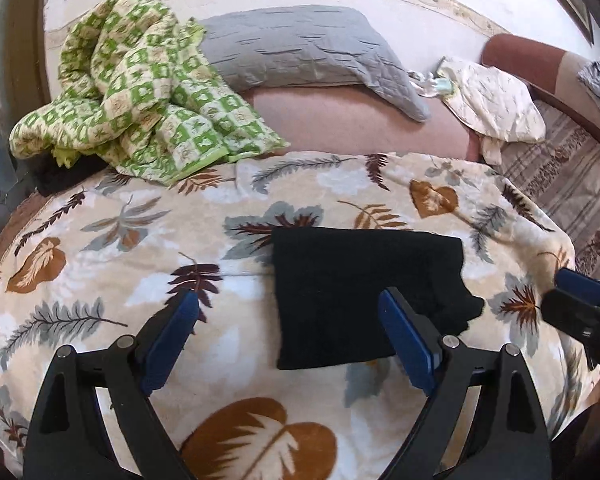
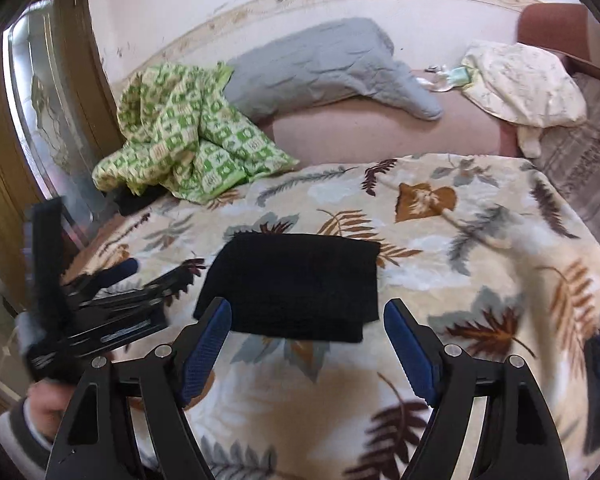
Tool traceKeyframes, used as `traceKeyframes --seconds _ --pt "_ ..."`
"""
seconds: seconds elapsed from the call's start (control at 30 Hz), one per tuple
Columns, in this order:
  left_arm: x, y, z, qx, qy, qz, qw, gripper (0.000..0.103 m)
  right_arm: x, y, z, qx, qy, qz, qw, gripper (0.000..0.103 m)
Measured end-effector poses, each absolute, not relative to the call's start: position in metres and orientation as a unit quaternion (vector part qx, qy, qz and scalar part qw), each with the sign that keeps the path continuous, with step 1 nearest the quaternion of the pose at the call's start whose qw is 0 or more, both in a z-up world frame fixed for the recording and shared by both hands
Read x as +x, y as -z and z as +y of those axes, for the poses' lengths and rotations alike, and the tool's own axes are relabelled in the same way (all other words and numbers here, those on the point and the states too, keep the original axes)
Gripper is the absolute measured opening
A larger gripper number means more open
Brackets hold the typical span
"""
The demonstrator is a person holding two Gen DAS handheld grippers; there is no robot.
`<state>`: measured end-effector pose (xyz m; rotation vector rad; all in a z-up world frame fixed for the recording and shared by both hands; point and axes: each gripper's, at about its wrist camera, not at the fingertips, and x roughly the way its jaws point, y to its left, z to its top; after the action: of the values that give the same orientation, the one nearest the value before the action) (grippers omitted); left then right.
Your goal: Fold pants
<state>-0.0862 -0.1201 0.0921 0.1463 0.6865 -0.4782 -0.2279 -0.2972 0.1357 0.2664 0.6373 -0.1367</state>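
In the left wrist view, a green checked quilt (image 1: 140,92) sits bunched at the upper left, and a grey pillow (image 1: 312,52) lies along the top. The left gripper (image 1: 288,304) fills the bottom, jaws spread wide and holding nothing. The black pants (image 1: 364,292) lie folded at centre on the leaf-print blanket (image 1: 100,248). The right gripper (image 2: 308,312) likewise has its jaws spread, empty.

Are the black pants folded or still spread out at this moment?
Folded. The black pants lie as a compact rectangle on the leaf-print blanket, with layered edges at one corner; both grippers are open, holding nothing.
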Motion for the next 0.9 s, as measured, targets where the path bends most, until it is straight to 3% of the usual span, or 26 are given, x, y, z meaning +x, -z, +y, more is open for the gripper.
traceKeyframes --seconds 0.37,0.9 --pt "-0.055 -0.065 -0.117 0.043 0.197 0.369 0.907 0.092 -0.168 -0.098 -0.3 0.108 0.067 0.324 0.937 0.08" --pt "-0.054 -0.06 -0.125 0.058 0.178 0.345 0.92 0.092 -0.156 -0.076 -0.314 0.135 0.08 0.323 0.933 0.081"
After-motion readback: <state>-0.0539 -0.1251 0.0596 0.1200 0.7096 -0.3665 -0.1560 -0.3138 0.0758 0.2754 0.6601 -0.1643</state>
